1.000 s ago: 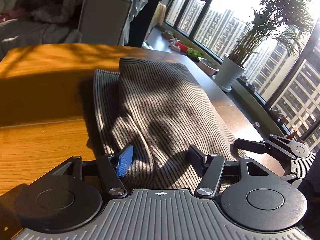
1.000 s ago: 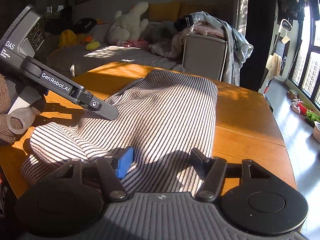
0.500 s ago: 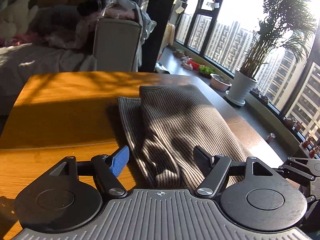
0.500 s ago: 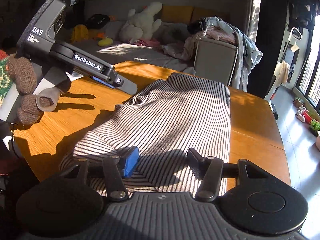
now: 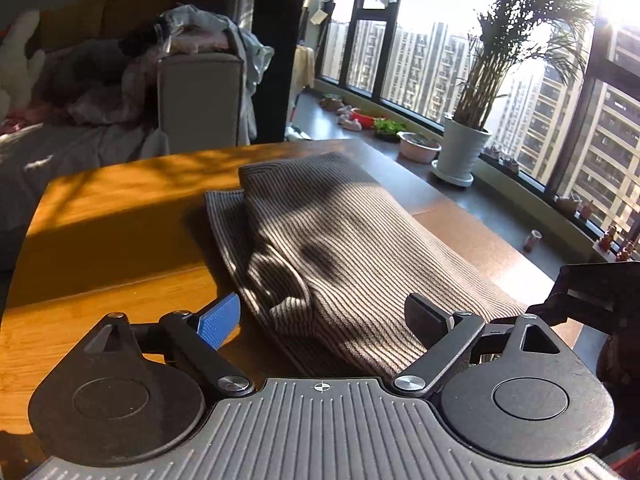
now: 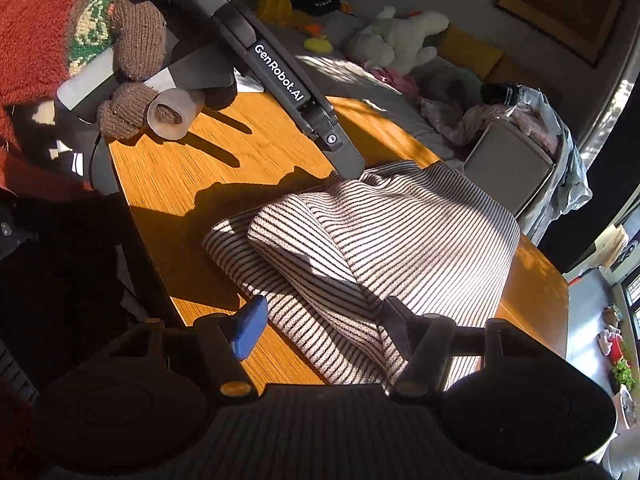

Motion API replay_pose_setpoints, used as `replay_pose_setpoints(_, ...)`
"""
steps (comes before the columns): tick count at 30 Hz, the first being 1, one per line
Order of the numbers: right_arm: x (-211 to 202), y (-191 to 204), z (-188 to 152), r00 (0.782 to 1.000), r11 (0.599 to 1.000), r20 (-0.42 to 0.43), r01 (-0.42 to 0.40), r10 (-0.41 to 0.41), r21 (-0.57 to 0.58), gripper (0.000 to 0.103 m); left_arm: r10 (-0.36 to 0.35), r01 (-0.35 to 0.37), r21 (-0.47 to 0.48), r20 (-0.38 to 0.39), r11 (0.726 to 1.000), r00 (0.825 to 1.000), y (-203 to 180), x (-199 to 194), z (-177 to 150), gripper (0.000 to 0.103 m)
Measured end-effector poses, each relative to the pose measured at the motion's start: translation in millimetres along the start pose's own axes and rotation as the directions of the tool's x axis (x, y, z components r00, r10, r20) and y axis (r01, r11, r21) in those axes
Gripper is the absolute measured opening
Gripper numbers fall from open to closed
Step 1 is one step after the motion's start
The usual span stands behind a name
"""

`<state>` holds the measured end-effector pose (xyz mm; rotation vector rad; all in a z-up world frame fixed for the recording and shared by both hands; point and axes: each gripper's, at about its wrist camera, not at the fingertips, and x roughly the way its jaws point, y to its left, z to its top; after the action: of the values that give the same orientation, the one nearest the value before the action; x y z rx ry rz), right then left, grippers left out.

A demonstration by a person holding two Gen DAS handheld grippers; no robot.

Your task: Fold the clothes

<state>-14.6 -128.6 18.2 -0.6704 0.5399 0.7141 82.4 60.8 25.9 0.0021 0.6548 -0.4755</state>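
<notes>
Left wrist view: your left gripper (image 5: 320, 318) stands wide, jaws opening, above the near end of the striped top (image 5: 340, 248); the cloth lies between the fingers but neither pad presses it. The top lies folded into a long band down the middle of the bench (image 5: 120, 216), its near end at the near edge, its far end short of the far edge, a narrower layer showing along one side.

In the right wrist view your right gripper (image 6: 320, 326) sits about half open, jaws opening too, over the near end of the same top (image 6: 392, 240); one finger seems to brush the cloth, with no pinch visible. The lengthwise fold looks done and both grippers appear to be letting go. The likely next move is a fresh hold on the two near corners to carry that end over toward the far one; take every layer, or the fold will slip apart.

Count: one top, one bench, two grippers, one gloved hand (image 6: 136, 80) on the left gripper's handle.
</notes>
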Motion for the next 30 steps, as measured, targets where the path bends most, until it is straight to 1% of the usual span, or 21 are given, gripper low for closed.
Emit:
replay_pose_setpoints(1, 1, 1, 0, 1.000, 1.000, -0.006, -0.005, 0.005, -0.013, 0.065, -0.002, 0.002, 0.001, -0.002, 1.000, 1.000, 0, -1, 0, 0.095)
replay_pose_setpoints(3, 3, 3, 0, 1.000, 0.999, -0.018, -0.013, 0.012, -0.043, 0.070, -0.003, 0.003, 0.005, -0.008, 1.000, 1.000, -2, -1, -1, 0.095)
replay_pose_setpoints(5, 6, 6, 0, 1.000, 0.997, -0.023, -0.012, 0.011, -0.074, 0.071, -0.003, 0.003, 0.011, -0.012, 1.000, 1.000, -4, -1, -2, 0.095)
replay_pose_setpoints(8, 9, 2, 3, 1.000, 0.999, -0.028, -0.012, 0.010, -0.052, 0.071, -0.007, 0.007, 0.016, -0.016, 1.000, 1.000, -6, 0, -3, 0.095)
replay_pose_setpoints(10, 10, -2, 4, 1.000, 1.000, -0.029, -0.002, 0.001, -0.025, 0.068, -0.011, 0.012, 0.023, -0.018, 1.000, 1.000, -8, -1, -3, 0.096)
replay_pose_setpoints(12, 12, -8, 6, 1.000, 1.000, -0.030, 0.010, -0.009, 0.030, 0.060, -0.011, 0.012, 0.032, -0.018, 0.999, 1.000, -10, -2, -4, 0.097)
replay_pose_setpoints(13, 13, -12, 7, 0.999, 0.998, -0.030, 0.015, -0.013, 0.061, 0.059, -0.011, 0.012, 0.037, -0.018, 0.999, 1.000, -10, -3, -4, 0.097)
replay_pose_setpoints(15, 14, -25, 8, 1.000, 0.988, -0.029, -0.002, 0.006, 0.152, 0.055, -0.019, 0.020, 0.045, -0.019, 0.999, 1.000, -11, -6, -5, 0.098)
replay_pose_setpoints(18, 14, -46, 6, 0.998, 0.954, -0.017, -0.055, 0.063, 0.295, 0.053, -0.036, 0.038, 0.056, -0.023, 0.998, 0.999, -12, -11, -6, 0.099)
replay_pose_setpoints(22, 15, -66, 2, 0.993, 0.896, -0.003, -0.102, 0.115, 0.431, 0.052, -0.048, 0.051, 0.100, -0.032, 0.994, 0.998, -16, -15, -9, 0.100)
replay_pose_setpoints(25, 17, -68, 1, 0.992, 0.876, -0.005, -0.108, 0.126, 0.470, 0.052, -0.057, 0.063, 0.128, -0.048, 0.990, 0.997, -21, -15, -12, 0.101)
replay_pose_setpoints(30, 17, -65, 4, 0.993, 0.882, -0.019, -0.096, 0.118, 0.460, 0.053, -0.079, 0.091, 0.179, -0.073, 0.980, 0.994, -29, -15, -15, 0.101)
